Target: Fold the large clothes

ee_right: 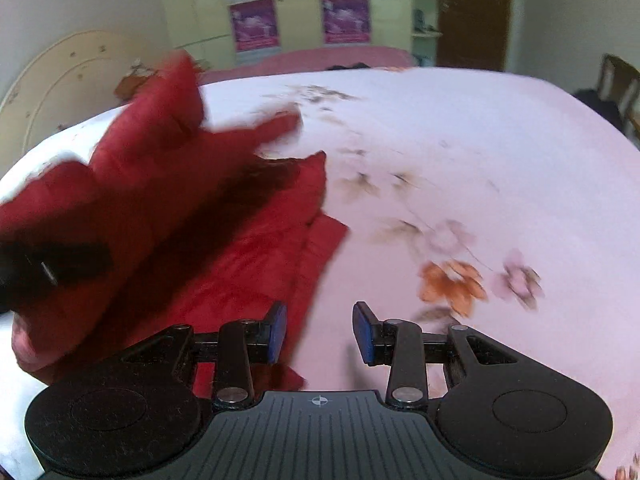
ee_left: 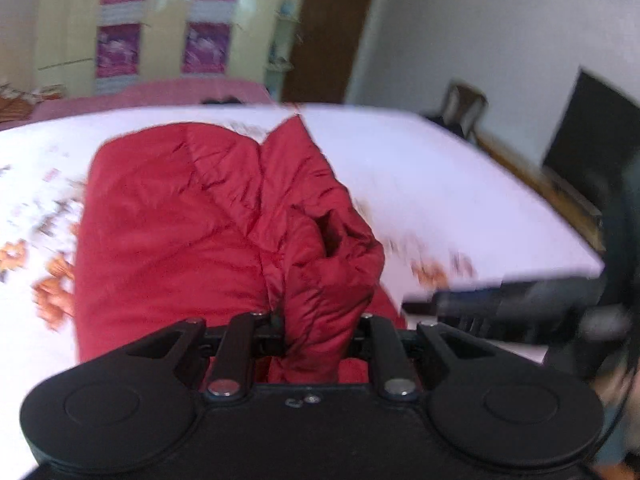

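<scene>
While blurred, left tool (ee_left: pixel 318 330) seemingly grips red jacket (ee_left: pixel 192 220) — right tool (ee_right: pixel 320 332) agape

1. Our left hand-held gripper (ee_left: pixel 316 332) is clamped on a bunched fold of the red jacket (ee_left: pixel 192 216), which fills the gap between its fingers and hides the pads.
2. Our right hand-held gripper (ee_right: pixel 320 332) has its jaws parted, blue pads (ee_right: pixel 362 334) bare, nothing between them.
</scene>
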Tool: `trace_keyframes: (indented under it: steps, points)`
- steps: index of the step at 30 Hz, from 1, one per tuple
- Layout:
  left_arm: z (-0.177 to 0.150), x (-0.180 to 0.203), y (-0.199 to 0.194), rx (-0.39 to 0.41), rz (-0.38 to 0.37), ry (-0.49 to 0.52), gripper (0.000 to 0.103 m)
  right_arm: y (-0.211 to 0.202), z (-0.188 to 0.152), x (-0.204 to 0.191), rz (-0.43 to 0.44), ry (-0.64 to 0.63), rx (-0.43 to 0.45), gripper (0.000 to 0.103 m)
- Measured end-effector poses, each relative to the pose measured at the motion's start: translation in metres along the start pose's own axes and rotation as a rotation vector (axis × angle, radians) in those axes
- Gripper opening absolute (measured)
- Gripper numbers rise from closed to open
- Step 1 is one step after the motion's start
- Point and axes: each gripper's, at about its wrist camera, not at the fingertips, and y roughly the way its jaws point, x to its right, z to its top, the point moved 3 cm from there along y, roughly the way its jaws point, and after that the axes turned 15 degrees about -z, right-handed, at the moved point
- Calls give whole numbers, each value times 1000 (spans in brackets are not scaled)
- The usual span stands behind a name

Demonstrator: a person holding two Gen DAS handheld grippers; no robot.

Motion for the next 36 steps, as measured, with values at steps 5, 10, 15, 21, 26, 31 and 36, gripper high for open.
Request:
trace_keyframes:
  steps: [5,10,15,21,26,31,36]
  points:
    - [-13,7,4,-16,24,56,29,-12,2,27,-3,65,12,37]
    - [-5,17,-5,-11,-26,46,66,-25,15,38,48,144,24,37]
    - [0,18,-33,43,-73,19,77,-35,30,39,90,209,49,93]
    - [10,-18,-84,176,-34,-98,80,-50,44,21,183,250,52,93]
    - [9,-76,-92,166,96,-200,75,-52,33,-14,208,202,-6,93]
    - [-6,-113,-66,104,67,-264,60,-47,7,-32,154,185,-70,92]
    - [-15,-110,-47,65,-4,-194,55,-40,-15,-32,148,259,-142,26]
